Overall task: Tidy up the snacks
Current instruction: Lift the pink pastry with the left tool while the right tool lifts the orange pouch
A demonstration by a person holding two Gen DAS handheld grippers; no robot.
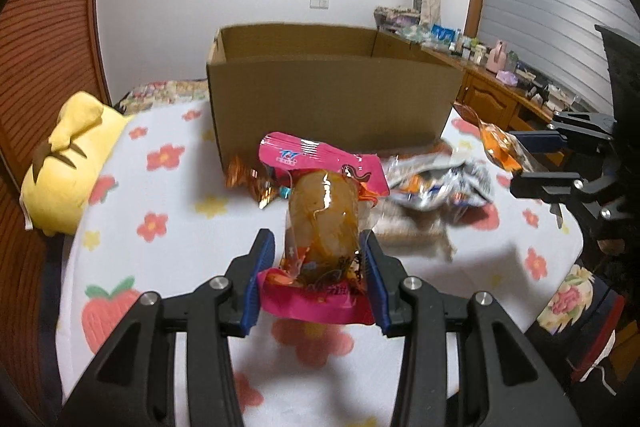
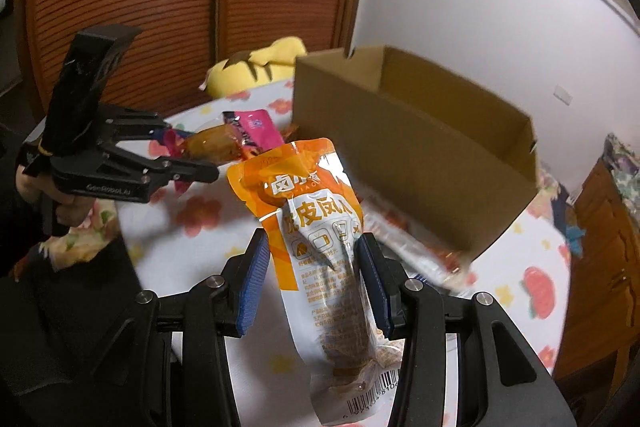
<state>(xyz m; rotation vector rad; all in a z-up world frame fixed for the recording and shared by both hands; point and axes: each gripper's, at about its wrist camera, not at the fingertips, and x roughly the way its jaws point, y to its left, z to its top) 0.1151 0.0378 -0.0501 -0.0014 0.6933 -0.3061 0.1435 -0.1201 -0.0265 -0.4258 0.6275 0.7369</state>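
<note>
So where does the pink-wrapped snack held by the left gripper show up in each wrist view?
Left wrist: the pink-wrapped snack stands bottom centre, between the left gripper's fingers.
Right wrist: it sits left of centre, held in the left gripper, behind the orange pouch.
Shared landmark: the open cardboard box, just beyond the snack.

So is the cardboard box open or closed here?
Open: the cardboard box has no lid or flaps over its top, and bare inner walls show in both views.
</note>
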